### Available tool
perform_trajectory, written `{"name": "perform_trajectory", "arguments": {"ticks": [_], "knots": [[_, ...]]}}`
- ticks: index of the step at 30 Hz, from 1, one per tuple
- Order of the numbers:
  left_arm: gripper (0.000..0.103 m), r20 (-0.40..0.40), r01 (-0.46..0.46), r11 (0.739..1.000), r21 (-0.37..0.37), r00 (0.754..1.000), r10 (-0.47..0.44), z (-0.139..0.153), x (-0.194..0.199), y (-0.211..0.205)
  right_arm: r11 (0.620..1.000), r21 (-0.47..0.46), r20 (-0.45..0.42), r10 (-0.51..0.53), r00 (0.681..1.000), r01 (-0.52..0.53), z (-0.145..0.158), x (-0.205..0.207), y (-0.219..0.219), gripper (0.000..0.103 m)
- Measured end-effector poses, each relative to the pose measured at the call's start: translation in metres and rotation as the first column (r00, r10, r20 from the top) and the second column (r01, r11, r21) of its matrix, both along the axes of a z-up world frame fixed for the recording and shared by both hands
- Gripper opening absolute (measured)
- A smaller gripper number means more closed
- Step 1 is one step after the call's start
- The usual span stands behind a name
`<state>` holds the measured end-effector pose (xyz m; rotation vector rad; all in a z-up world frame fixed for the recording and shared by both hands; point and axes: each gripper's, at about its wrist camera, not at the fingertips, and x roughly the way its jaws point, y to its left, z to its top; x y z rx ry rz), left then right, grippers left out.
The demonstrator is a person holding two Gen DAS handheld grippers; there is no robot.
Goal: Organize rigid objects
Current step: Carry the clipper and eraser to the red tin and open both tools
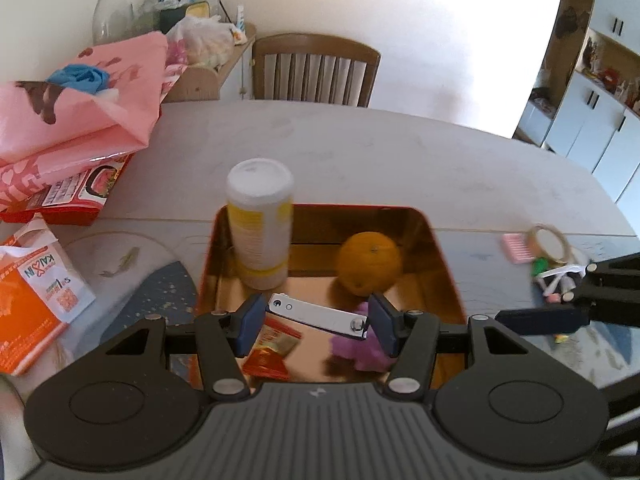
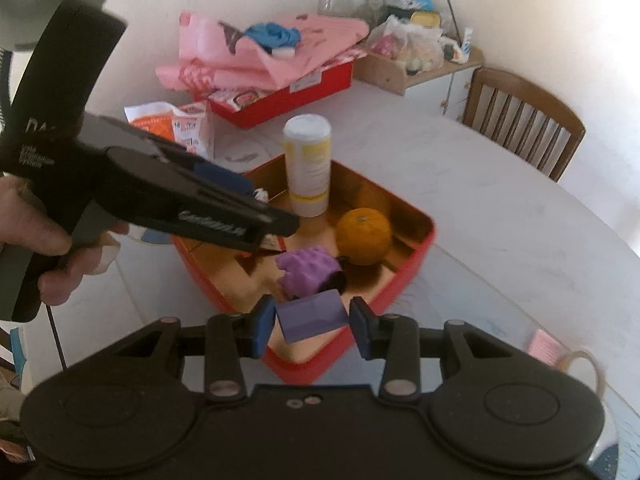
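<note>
Red tin (image 1: 208, 256), gold inside, on the pale counter (image 1: 400, 160); contents: white bottle with yellow label (image 1: 260, 224) upright at a far corner, orange (image 1: 368, 262) beside it, knobbly purple toy (image 2: 308, 270) nearer, red packet (image 1: 272, 346) on the floor. Left tool (image 1: 316, 320): clamped end to end on a silver nail clipper (image 1: 318, 316), above the tin. Right tool (image 2: 314, 326): gripping a purple block (image 2: 312, 316) at the tin's near rim. Surroundings: pink bags (image 2: 256, 52) over a red box (image 2: 288, 94), orange carton (image 1: 28, 300), wooden chair (image 1: 316, 70), tape roll (image 1: 550, 242).
</note>
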<state>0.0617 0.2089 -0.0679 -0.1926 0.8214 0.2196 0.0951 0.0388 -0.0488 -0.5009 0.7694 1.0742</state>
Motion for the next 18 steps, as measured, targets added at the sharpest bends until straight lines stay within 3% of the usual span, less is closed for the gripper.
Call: {"name": "perform_trajectory", "arguments": {"ticks": [10, 18], "knots": [[0.056, -0.070, 0.018, 1.000, 0.014, 0.997, -0.017, -0.028, 0.023, 0.019, 0.991, -0.131, -0.057, -0.027, 0.998, 0.019, -0.027, 0.005, 0.050, 0.039], [0.056, -0.093, 0.031, 0.999, 0.016, 0.995, -0.030, -0.040, 0.035, 0.021, 0.985, -0.163, -0.087, -0.066, 0.994, 0.051, -0.043, 0.006, 0.062, 0.039]]}}
